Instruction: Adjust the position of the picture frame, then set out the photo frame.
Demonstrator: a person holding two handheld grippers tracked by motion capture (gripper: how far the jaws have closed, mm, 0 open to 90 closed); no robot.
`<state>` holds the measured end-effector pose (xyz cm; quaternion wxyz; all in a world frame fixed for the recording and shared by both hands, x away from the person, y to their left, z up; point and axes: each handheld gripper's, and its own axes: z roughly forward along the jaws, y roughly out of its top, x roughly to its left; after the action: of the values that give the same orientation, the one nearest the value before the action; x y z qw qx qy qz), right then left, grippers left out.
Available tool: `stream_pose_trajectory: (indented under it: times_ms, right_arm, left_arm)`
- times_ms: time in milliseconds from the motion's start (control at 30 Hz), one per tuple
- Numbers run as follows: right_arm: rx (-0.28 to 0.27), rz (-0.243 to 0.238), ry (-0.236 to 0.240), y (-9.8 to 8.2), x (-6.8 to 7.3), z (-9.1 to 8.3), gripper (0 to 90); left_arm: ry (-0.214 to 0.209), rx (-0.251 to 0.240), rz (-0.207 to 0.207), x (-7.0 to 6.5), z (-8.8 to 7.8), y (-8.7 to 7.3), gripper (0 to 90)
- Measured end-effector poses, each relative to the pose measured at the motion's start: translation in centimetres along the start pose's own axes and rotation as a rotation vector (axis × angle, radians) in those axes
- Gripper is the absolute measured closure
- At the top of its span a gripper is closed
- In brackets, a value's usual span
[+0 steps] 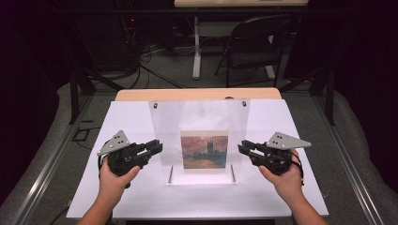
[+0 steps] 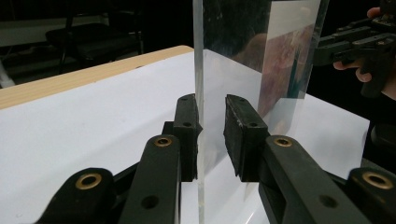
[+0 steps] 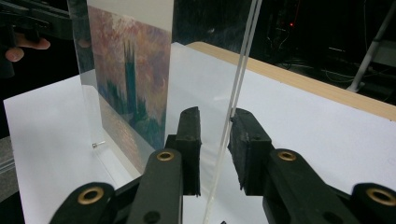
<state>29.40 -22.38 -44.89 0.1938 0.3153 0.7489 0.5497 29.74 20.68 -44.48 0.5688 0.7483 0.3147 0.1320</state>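
Note:
A clear acrylic panel (image 1: pixel 199 117) stands upright on the white tabletop (image 1: pixel 131 187), with a print of a reddish painting (image 1: pixel 204 149) in its lower middle. My left gripper (image 1: pixel 158 146) is at the panel's left edge and my right gripper (image 1: pixel 241 146) at its right edge. In the left gripper view the jaws (image 2: pixel 211 116) straddle the panel edge (image 2: pixel 199 70); one pad lies against it and a gap shows at the other. In the right gripper view the jaws (image 3: pixel 215 126) straddle the opposite edge (image 3: pixel 240 70), again with a gap on one side. Both grippers are open.
Two metal pins (image 1: pixel 171 174) hold the panel at its base. A wooden strip (image 1: pixel 197 93) runs along the table's far edge. Beyond it are a dark folding chair (image 1: pixel 256 42), a white table leg (image 1: pixel 196 47) and cables on the floor. White tabletop spreads to both sides.

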Motion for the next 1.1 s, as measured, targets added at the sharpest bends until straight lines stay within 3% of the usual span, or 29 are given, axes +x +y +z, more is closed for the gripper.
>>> stream_pose_trajectory:
  times_ms: [133,500,667,967,1100]
  right_arm:
    - [0.003,0.007,0.002,-0.3,0.1,-0.1,74.6]
    - [0.003,0.048,0.005,-1.4,0.0,-0.1,70.4]
    - [0.007,0.041,0.002,-1.5,0.0,-0.3,70.2]
    - [-0.001,0.063,-0.006,-2.4,-0.1,-1.1,67.4]
    - [-0.006,0.094,-0.025,-3.1,-0.7,-1.8,65.5]
  left_arm:
    - [0.013,0.011,0.019,-0.1,-0.4,-0.6,77.5]
    - [0.005,0.004,-0.012,0.2,-0.8,-2.0,76.7]
    - [-0.011,0.004,-0.01,0.0,-0.9,-2.0,76.2]
    - [0.018,-0.014,-0.042,0.4,-1.5,-2.7,75.4]
    - [0.038,-0.021,-0.065,0.7,-2.1,-3.3,74.4]
